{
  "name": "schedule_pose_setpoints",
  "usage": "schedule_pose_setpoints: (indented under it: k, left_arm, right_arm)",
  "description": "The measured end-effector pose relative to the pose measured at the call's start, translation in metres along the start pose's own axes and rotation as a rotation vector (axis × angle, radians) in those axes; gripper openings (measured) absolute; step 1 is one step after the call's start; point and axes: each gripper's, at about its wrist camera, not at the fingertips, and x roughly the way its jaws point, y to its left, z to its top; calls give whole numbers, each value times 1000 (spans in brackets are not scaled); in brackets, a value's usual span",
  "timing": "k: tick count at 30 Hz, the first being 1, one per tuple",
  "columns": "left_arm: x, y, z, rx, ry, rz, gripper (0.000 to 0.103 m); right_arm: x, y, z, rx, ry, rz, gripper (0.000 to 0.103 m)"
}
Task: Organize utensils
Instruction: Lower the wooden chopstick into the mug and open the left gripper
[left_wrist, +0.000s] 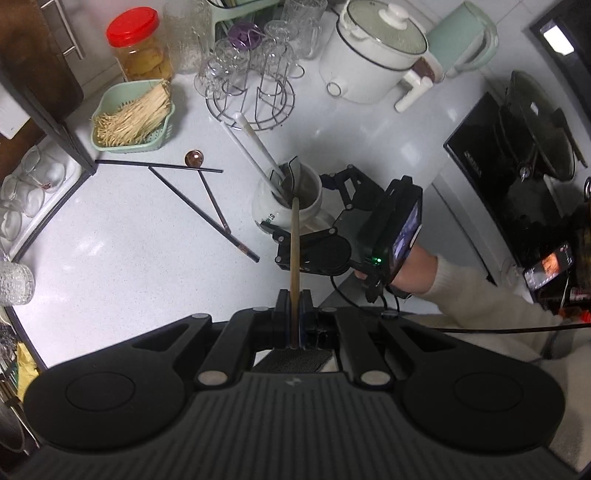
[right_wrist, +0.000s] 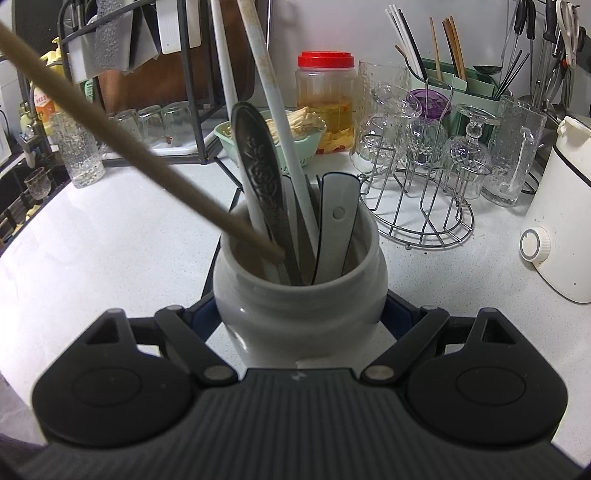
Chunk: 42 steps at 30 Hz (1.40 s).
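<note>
My left gripper (left_wrist: 294, 306) is shut on a wooden chopstick (left_wrist: 294, 258), pointing down over the white ceramic jar (left_wrist: 275, 212). The chopstick's far tip reaches into the jar's mouth, seen as a tan stick (right_wrist: 129, 147) slanting in from the upper left. My right gripper (right_wrist: 299, 314) is shut on the white jar (right_wrist: 295, 317), one finger on each side. The jar holds an embossed metal spoon (right_wrist: 258, 166), two long white handles (right_wrist: 280, 122) and a white black-edged spoon (right_wrist: 338, 229). Two dark chopsticks (left_wrist: 199, 208) and a copper spoon (left_wrist: 194, 158) lie on the counter to the left.
A green basket of wooden sticks (left_wrist: 133, 118), a red-lidded jar (left_wrist: 142, 48) and a wire glass rack (left_wrist: 251, 92) stand behind. A white pot (left_wrist: 373, 55) sits at back right, a black cooktop (left_wrist: 517, 177) at right. A person's hand and sleeve (left_wrist: 443, 284) hold the right gripper.
</note>
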Motion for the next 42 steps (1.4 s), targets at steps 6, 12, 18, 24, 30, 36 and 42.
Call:
schedule_pose_setpoints:
  k: [6,12,18,24,30,36,42]
  left_arm:
    - [9,1,23,-9,57,16,5]
    - [21,-11,43,16,122,30,5]
    - [39,-15,63,11,148,35,5]
    - [55,-14,75,24,181,55,6]
    - [57,-13,81,15,174,67,7]
    - [44,-8,79,11,95,68,46]
    - [13,-12,66,15,-102,69,46]
  right_arm:
    - [0,0,1,3,-3,2,91]
    - [1,2,0,8,-12,-3,91]
    - [0,1,-1,4,-13,3,91]
    - [-1,2,-2,13,-15,-3,91]
    - [-1,2,-2,12,-18,-2,91]
    - [-1,1,-2,15,-15,-3,91]
    - [-1,3,-1,23,-11,-13,91]
